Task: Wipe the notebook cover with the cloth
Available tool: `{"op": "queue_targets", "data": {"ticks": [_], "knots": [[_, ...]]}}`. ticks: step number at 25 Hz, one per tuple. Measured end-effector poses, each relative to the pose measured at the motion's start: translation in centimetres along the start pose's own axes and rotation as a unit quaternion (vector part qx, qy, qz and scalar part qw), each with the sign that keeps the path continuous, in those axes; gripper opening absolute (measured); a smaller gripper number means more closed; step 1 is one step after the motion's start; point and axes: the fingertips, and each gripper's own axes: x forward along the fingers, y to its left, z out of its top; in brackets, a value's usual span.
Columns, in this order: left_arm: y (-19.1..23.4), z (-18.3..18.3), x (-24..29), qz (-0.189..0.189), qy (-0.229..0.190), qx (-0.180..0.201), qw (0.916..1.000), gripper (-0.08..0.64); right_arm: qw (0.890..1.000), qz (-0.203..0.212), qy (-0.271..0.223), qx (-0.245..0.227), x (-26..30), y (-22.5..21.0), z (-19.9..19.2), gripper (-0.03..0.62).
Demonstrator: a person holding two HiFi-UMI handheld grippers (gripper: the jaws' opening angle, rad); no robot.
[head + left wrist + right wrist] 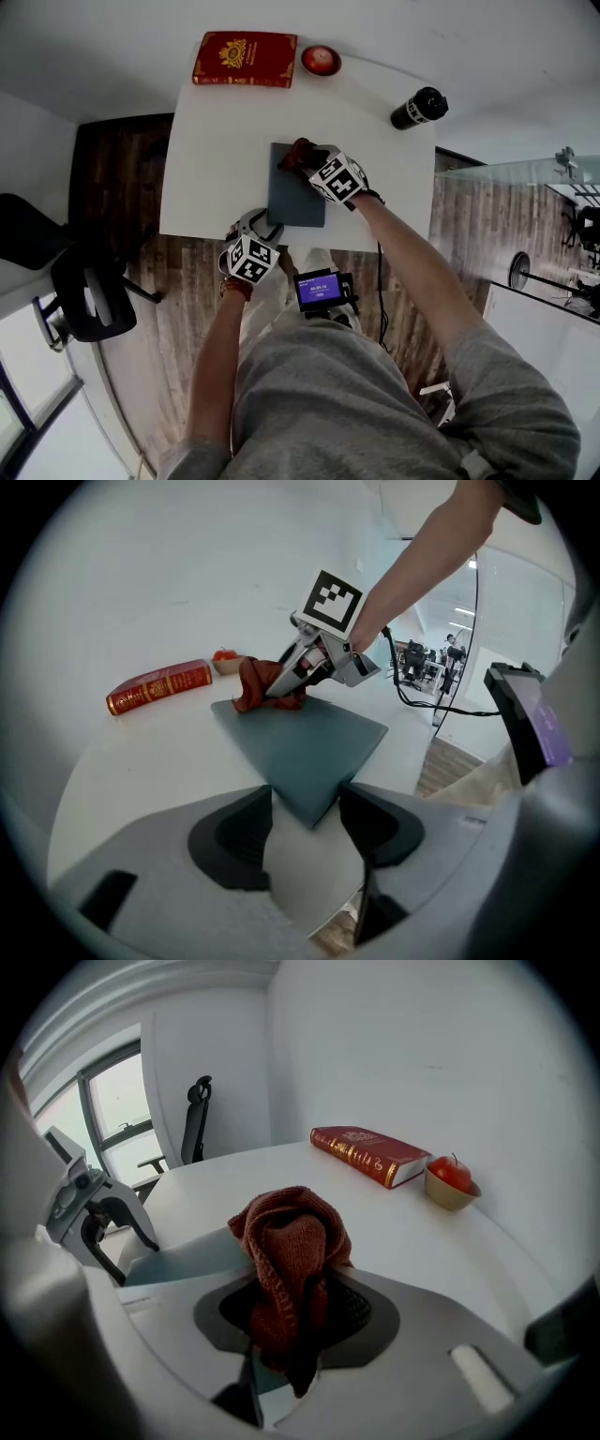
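Rust-red cloth [291, 1241], slate-grey notebook [305, 742]

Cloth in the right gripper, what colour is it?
Rust-red knit cloth, clearest in the right gripper view.

Dark notebook [292, 204] lying flat on the white bench [211, 178]. The right tongs [307, 159] reach over the notebook's far edge, with a red-brown cloth [299, 153] bunched at their tips. The left tongs [257, 226] sit at the notebook's near left corner. Beyond the notebook stand a red book [245, 59] and a small bowl [321, 62]; far right of it, a black bottle [419, 108].
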Motion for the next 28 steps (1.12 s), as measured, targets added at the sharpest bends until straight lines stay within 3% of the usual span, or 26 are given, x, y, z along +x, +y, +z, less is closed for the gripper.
{"op": "queue_targets", "data": {"ticks": [28], "knots": [[-0.1, 0.1, 0.0, -0.001, 0.000, 0.001, 1.0000, 0.221, 0.999, 0.021, 0.003, -0.027, -1.1, 4.8, -1.5, 0.141]]}}
